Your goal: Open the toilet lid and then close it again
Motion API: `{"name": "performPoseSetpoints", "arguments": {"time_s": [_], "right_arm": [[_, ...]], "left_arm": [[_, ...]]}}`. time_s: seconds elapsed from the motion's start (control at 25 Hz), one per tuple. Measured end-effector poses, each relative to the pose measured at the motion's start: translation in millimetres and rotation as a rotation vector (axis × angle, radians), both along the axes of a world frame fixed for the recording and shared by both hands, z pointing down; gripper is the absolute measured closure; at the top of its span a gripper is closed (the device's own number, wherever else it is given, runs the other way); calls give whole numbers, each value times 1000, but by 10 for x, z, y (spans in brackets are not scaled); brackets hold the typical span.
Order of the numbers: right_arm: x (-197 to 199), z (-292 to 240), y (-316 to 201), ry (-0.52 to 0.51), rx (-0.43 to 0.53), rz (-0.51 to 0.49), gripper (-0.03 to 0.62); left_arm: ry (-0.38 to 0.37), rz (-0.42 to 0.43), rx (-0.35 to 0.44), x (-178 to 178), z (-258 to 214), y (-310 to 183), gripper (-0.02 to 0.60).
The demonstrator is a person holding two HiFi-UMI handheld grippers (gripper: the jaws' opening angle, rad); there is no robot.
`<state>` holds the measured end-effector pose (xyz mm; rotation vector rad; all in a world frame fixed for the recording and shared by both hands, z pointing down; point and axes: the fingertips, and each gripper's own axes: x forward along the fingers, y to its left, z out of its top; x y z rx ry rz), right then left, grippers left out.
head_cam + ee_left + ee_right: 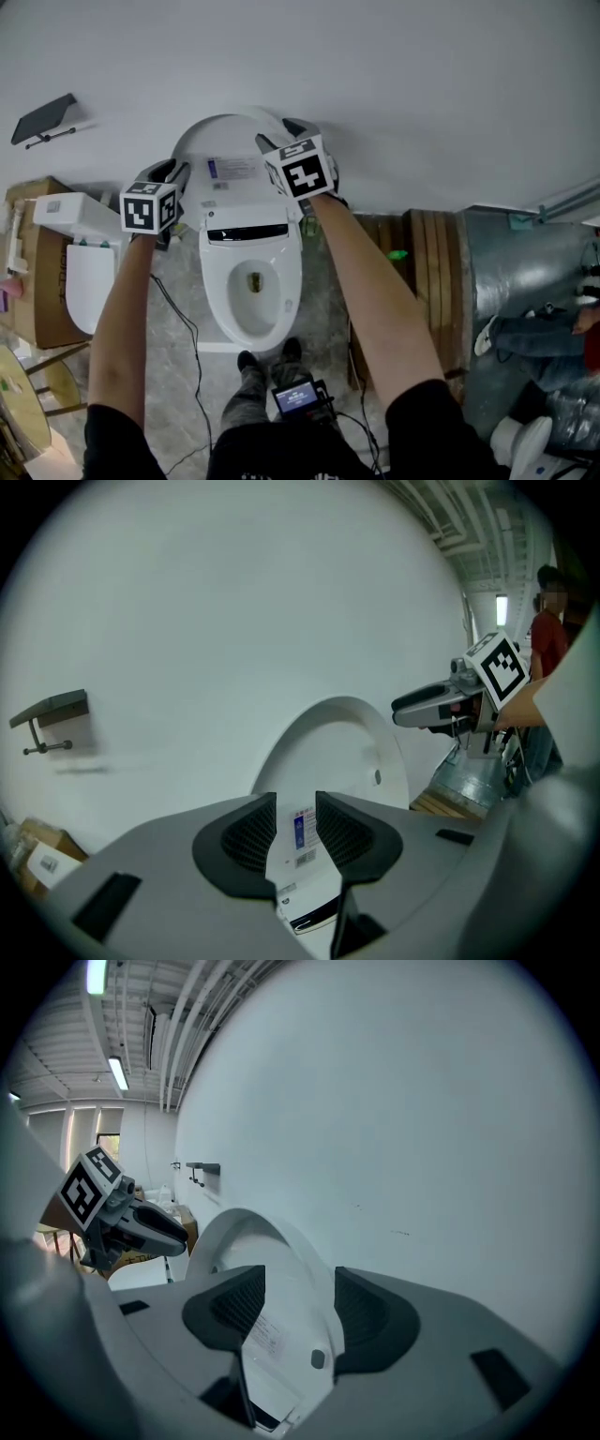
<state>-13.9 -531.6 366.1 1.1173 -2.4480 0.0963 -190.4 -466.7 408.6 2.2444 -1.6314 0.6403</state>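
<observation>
The white toilet [251, 291] stands against the wall with its lid [225, 141] raised upright; a printed label [232, 170] is stuck on its inner face. My right gripper [281, 133] is at the lid's upper right rim. In the right gripper view the jaws [300, 1312] are open, with the lid's rim [281, 1241] in the gap and the pads clear of it. My left gripper [178, 169] hangs left of the lid, apart from it. Its jaws [296, 829] stand a little open with nothing between them; the lid [337, 752] lies beyond.
A second toilet [89, 262] and a cardboard box [37, 272] stand to the left. A dark wall holder [44, 119] is mounted at upper left. Wooden pallets [422, 262] lie to the right, and a person [553, 328] sits further right. A cable [187, 347] runs along the floor.
</observation>
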Motion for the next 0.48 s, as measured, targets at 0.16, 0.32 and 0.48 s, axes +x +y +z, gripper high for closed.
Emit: {"name": "performPoseSetpoints", "arguments": {"time_s": [0.16,0.32,0.48], "right_arm": [[0,-89,210,-48,28,-24,373],[-48,-179,559,-123,6,-54,393],[-37,-302,968,-195,15,-38,490]], "left_arm": [[87,22,76,97,-194,145,465],[138,59,135,223,-367,410,466],[212,101,200,366,-579,791,468]]}}
